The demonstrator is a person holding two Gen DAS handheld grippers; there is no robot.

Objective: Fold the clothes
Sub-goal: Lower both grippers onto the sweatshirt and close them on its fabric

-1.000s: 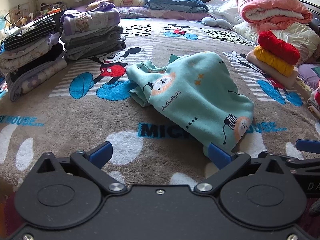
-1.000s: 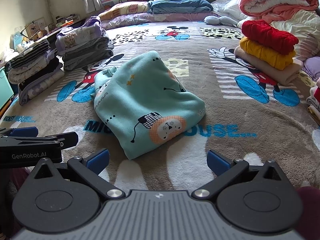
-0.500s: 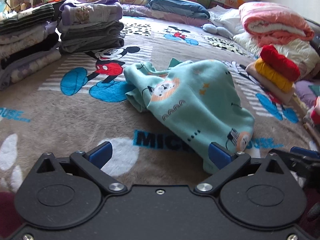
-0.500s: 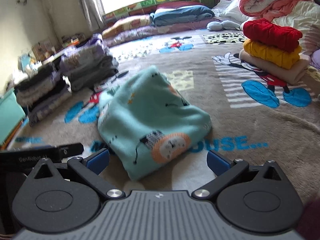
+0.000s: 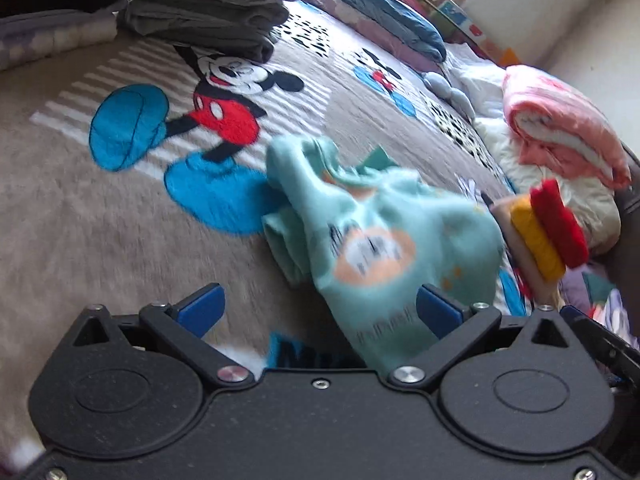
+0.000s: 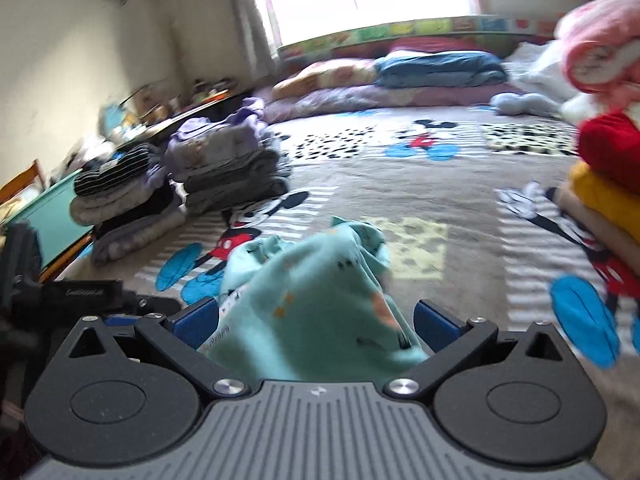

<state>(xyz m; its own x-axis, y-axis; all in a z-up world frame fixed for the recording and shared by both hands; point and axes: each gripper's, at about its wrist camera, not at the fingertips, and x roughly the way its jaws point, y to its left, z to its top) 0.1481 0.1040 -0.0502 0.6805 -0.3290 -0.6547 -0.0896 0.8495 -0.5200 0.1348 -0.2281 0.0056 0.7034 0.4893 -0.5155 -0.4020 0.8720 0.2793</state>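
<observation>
Loosely bunched, mint printed garment (image 5: 372, 248) lies crumpled.

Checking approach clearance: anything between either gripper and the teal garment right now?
Nothing visible. The teal garment already lies between the open fingers of the right gripper, and its near edge reaches the open left gripper. Only bare blanket lies around it.

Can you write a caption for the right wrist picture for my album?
Open right tongs reach around a crumpled mint-green printed children's top on a brown cartoon-mouse blanket.
</observation>
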